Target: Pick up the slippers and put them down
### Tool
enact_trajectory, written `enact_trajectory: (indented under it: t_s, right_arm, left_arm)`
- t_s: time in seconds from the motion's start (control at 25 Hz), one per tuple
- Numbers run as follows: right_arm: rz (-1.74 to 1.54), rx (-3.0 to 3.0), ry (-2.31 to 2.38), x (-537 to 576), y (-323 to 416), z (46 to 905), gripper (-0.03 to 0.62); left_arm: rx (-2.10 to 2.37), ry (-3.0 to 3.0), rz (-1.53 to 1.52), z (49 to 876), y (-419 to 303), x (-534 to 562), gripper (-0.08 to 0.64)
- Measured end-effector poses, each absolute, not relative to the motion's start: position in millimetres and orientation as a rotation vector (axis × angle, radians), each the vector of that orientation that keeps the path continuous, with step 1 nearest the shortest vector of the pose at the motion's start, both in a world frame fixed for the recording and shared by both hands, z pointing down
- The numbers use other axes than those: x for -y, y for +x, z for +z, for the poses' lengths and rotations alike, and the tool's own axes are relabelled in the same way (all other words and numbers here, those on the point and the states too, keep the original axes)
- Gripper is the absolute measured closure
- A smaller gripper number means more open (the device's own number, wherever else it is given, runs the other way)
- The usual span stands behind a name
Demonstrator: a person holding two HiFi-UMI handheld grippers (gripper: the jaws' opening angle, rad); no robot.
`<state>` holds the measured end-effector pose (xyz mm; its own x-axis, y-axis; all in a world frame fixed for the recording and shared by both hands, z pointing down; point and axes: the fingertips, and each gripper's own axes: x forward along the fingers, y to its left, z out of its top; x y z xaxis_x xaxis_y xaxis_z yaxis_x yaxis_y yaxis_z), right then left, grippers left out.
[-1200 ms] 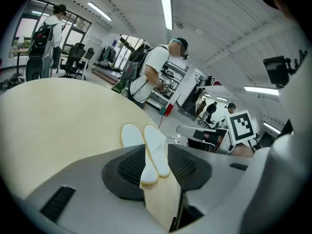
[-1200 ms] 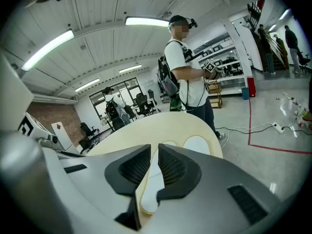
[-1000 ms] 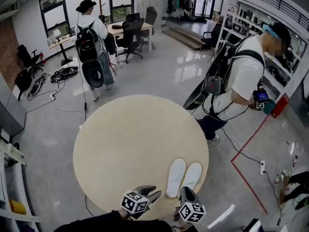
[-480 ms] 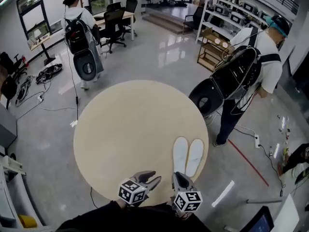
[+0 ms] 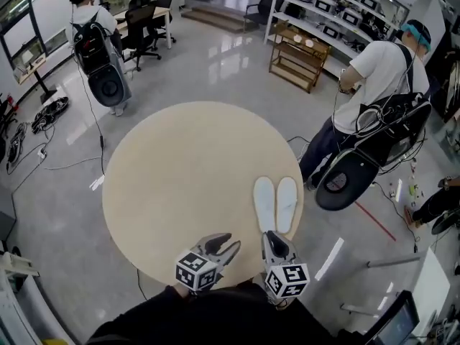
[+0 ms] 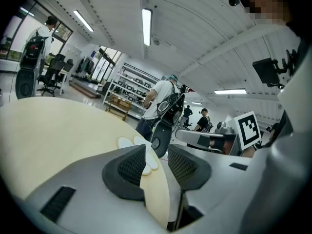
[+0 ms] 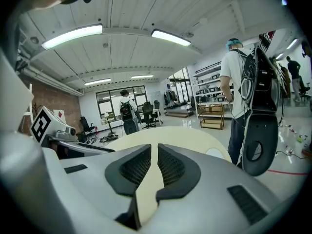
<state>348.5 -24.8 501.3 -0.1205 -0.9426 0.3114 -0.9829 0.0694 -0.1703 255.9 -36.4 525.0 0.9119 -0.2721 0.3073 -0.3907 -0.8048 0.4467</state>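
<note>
A pair of white slippers [image 5: 275, 203] lies side by side on the round beige table [image 5: 187, 178], near its right front edge. My left gripper [image 5: 224, 244] hovers over the table's front edge, left of the slippers, with its jaws open and nothing between them. In the left gripper view the slippers [image 6: 127, 142] show ahead, past the left gripper [image 6: 156, 152]. My right gripper [image 5: 271, 237] is just short of the slippers' near ends. Its pads stand almost together around nothing. The right gripper view shows the right gripper [image 7: 154, 152] and one slipper [image 7: 217, 153] at the right.
A person with a black backpack [image 5: 374, 85] stands close to the table's right side. Another person [image 5: 90, 34] stands far back left by desks and chairs. Shelves [image 5: 323, 9] and a wooden rack [image 5: 296, 56] are behind. Cables [image 5: 29, 128] lie on the floor at the left.
Both grippers have lifted and shifted a little above the table's front edge. The slippers lie where they were. The person on the right has turned and stepped nearer the shelves.
</note>
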Motion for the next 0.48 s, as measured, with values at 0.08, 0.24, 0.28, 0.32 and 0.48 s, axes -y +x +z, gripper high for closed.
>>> enact_trajectory:
  t_s: [0.08, 0.24, 0.28, 0.32, 0.48]
  right_arm:
    - [0.476, 2.197, 2.027, 19, 350, 490, 0.54]
    - [0.409, 2.207, 2.043, 22, 336, 478, 0.54]
    - [0.403, 2.211, 2.042, 23, 329, 478, 0.54]
    - [0.401, 2.213, 2.042, 23, 324, 478, 0.541]
    - [0.407, 2.219, 2.042, 6, 308, 475, 0.543]
  left_arm:
    - [0.458, 2.584, 0.294, 515, 257, 32, 0.407]
    - [0.425, 2.638, 0.259, 504, 252, 34, 0.407]
    - [0.417, 2.648, 0.256, 503, 248, 34, 0.407]
    - [0.405, 2.657, 0.254, 502, 245, 32, 0.407]
    - [0.361, 2.687, 0.243, 490, 239, 14, 0.407]
